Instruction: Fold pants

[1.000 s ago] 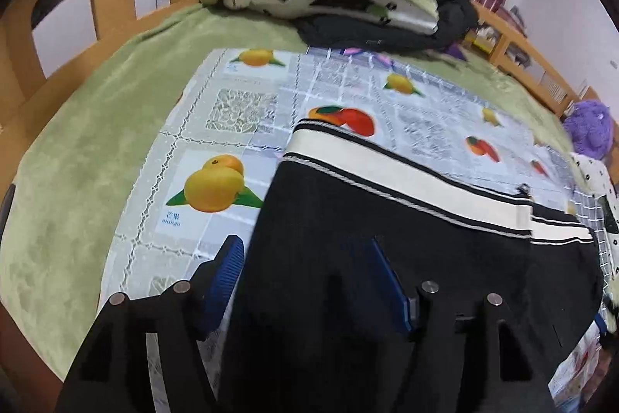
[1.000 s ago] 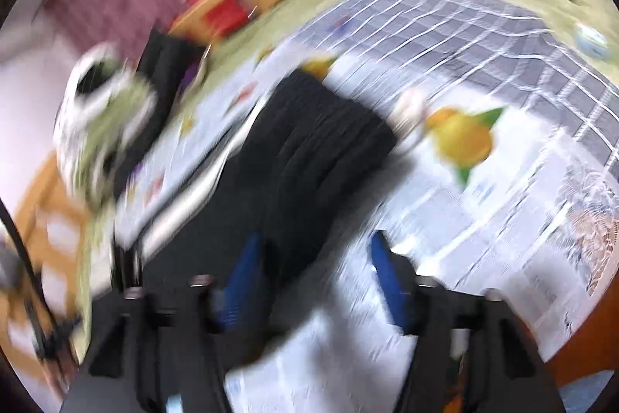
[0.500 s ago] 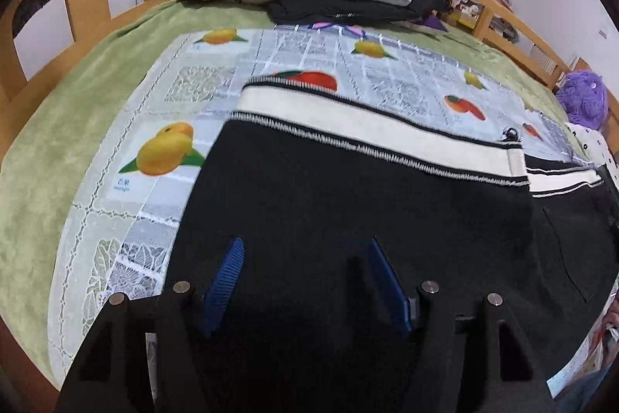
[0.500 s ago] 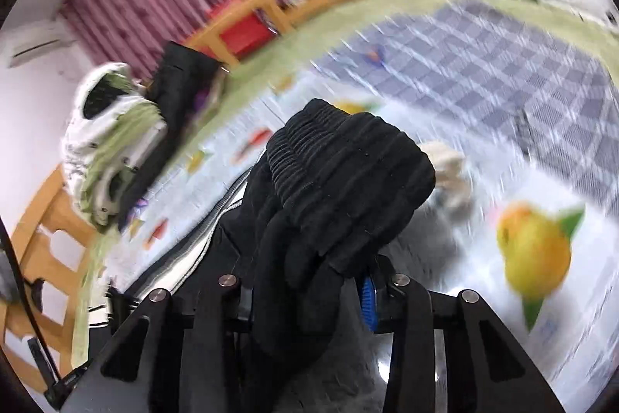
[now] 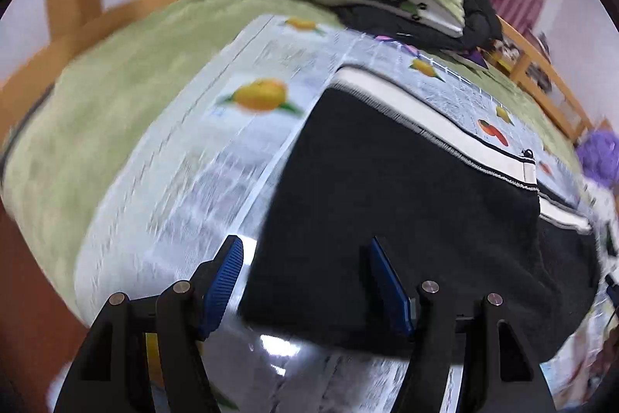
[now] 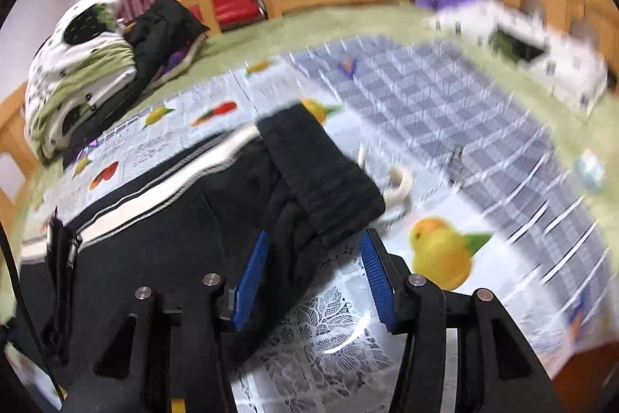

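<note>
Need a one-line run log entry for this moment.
step: fold pants | left gripper: open, over pants edge | right gripper: open, black cuff lying between fingers | pants: flat on fruit-print cloth

Your left gripper point(image 5: 305, 281) is a matte black frame with two angular arms on each side, splaying outward toward the bottom of the view. Four round silver screw heads sit on the tops of those arms (two per side). Its fingers point(image 5: 224, 283) carry bright blue pads with fine ribbing across the face. A patch of yellow shows low on the left arm. Your right gripper point(image 6: 315, 277) has the same build: black arms, four silver screws, ribbed blue pads point(image 6: 377, 279), and a small yellow spot near the bottom edge. A thin black cable runs along the far left of that view.
</note>
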Demonstrator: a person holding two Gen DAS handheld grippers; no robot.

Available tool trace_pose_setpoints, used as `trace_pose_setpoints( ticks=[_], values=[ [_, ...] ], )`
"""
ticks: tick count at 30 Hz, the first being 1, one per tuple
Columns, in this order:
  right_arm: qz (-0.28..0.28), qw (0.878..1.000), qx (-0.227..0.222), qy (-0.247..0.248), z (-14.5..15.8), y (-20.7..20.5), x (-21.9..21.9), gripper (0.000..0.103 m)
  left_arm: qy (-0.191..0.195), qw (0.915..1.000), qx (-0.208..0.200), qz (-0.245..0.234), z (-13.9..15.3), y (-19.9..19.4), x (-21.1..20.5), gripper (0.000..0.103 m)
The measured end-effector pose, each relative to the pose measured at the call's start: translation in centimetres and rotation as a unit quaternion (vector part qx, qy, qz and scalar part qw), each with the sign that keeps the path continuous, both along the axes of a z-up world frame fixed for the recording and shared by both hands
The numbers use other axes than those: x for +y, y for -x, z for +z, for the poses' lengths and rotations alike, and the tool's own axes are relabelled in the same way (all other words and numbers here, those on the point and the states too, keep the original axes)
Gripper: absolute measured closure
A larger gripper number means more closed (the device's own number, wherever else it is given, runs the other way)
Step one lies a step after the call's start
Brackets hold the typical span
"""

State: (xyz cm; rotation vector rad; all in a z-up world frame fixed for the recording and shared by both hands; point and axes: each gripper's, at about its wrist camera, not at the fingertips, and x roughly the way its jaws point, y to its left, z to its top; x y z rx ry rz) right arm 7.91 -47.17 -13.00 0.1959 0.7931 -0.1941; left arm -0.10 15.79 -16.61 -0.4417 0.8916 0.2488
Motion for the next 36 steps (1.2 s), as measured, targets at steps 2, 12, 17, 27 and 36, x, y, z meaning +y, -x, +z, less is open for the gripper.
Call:
trace_pose_setpoints(
  ticks=[2,12,17,27,36],
  values=[
    [0.016,0.999,-0.015,0.029,0.9,0.8,1.2,0.053,0.041,0.9992,-0.006,0.002,-0.8,0.5,0.7,0.033],
    [0.073,0.997,-0.015,0.017,0.3,1.6,6.0,0.053,0.074,0.9969,-0.027,0.001,-1.7,1.0,0.4,0.021],
    [0.087,0.995,-0.04,0.024,1.0,2.1,7.3,0.053,0.074,0.9969,-0.02,0.02,-1.5,-0.5,0.3,0.055],
    [0.103,0.992,0.0,-0.072,0.2,2.0,6.4,0.053,-0.056,0.985,-0.114,-0.116,9.8,-2.7,-10.7,0.086],
    [0.086,0.992,0.009,-0.095,-0.2,2.9,4.3,0.053,0.002,0.9562,-0.085,-0.28,5.9,-4.8,-22.9,0.087]
  ],
)
